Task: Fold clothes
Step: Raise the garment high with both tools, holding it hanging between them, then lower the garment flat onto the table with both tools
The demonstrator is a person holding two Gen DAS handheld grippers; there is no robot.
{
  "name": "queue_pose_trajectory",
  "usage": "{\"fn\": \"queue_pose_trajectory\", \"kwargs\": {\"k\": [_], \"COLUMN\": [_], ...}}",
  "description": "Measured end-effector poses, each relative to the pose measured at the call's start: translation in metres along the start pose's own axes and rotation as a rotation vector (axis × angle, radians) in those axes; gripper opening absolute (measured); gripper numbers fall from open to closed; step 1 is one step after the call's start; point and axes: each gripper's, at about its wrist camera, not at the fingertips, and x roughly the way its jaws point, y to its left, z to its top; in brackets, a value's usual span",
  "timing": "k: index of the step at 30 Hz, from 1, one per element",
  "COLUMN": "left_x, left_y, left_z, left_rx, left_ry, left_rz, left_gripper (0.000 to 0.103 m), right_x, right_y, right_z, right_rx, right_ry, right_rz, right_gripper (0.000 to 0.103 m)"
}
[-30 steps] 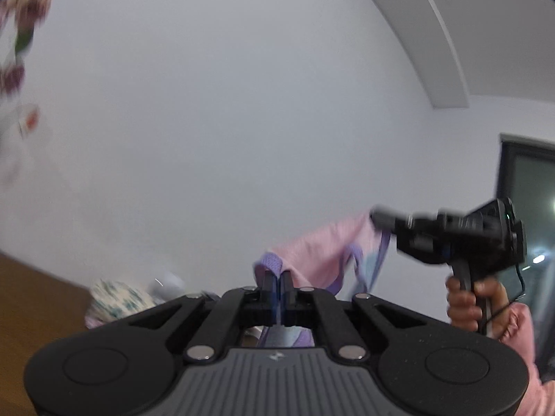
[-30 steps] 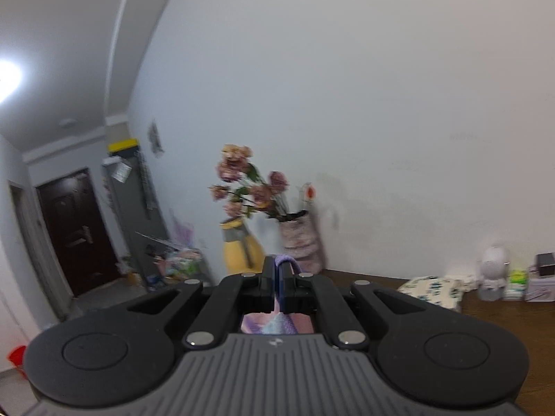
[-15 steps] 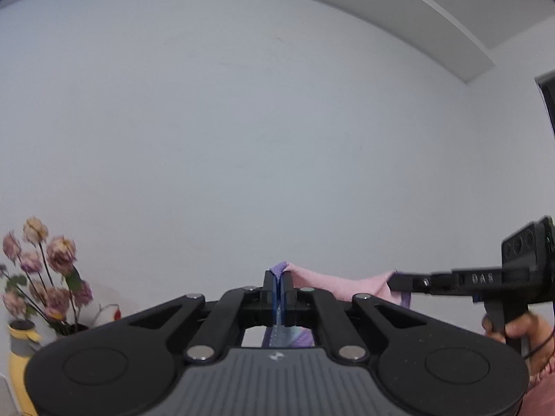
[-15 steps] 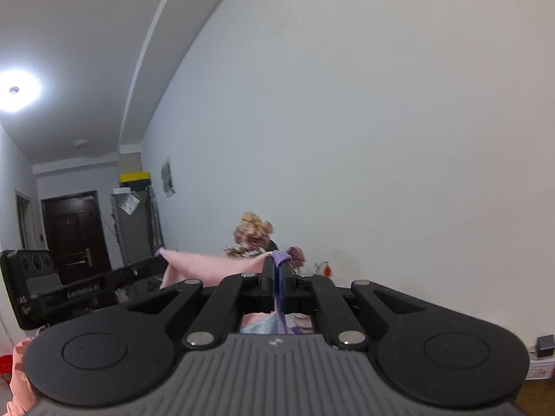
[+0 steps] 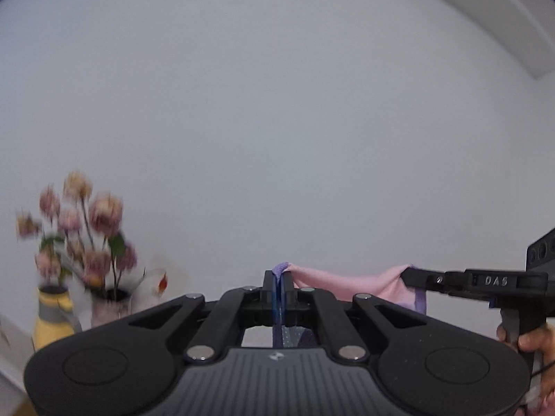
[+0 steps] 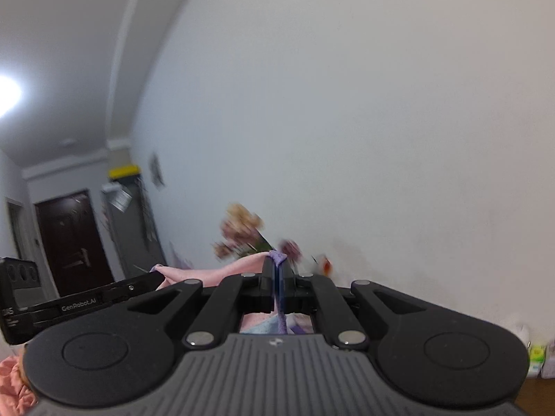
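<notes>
A pink garment (image 5: 350, 282) with purple trim hangs stretched in the air between both grippers, high in front of a white wall. My left gripper (image 5: 279, 277) is shut on its purple-edged corner. In the left wrist view the right gripper (image 5: 407, 274) comes in from the right, pinching the other corner. In the right wrist view my right gripper (image 6: 276, 265) is shut on purple trim, the pink garment (image 6: 215, 274) runs left to the left gripper (image 6: 158, 275). Most of the cloth hangs hidden below the gripper bodies.
Vases of pink flowers (image 5: 83, 228) stand by the wall at lower left, blurred. A dark door (image 6: 71, 242) and a grey cabinet (image 6: 135, 228) lie down the corridor on the left. Small items (image 6: 537, 353) sit on a brown tabletop at lower right. A hand (image 5: 534, 339) holds the right gripper's handle.
Both grippers have risen with the garment, so the table dropped out of view. The right gripper moved away sideways, and the pink cloth now stretches nearly taut between them.
</notes>
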Motion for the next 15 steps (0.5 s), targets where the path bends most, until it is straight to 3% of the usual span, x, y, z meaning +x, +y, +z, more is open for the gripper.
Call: {"fn": "queue_pose_trajectory", "kwargs": {"k": [4, 7, 11, 15], "left_x": [0.042, 0.059, 0.057, 0.023], "left_y": [0.032, 0.048, 0.053, 0.032], "left_z": [-0.014, 0.007, 0.048, 0.054], "left_rx": [-0.032, -0.022, 0.039, 0.155], "left_ry": [-0.008, -0.076, -0.197, -0.224], "left_rz": [0.045, 0.062, 0.057, 0.031], "left_gripper": [0.001, 0.001, 0.001, 0.001], "right_x": [0.075, 0.106, 0.118, 0.097], "right_y": [-0.025, -0.023, 0.003, 0.017], "right_z": [-0.015, -0.007, 0.035, 0.044], "right_rx": [0.024, 0.013, -0.046, -0.108], "right_ry": [0.057, 0.042, -0.065, -0.125], "right_rz": [-0.06, -0.063, -0.027, 0.031], "right_gripper": [0.001, 0.002, 0.001, 0.001]}}
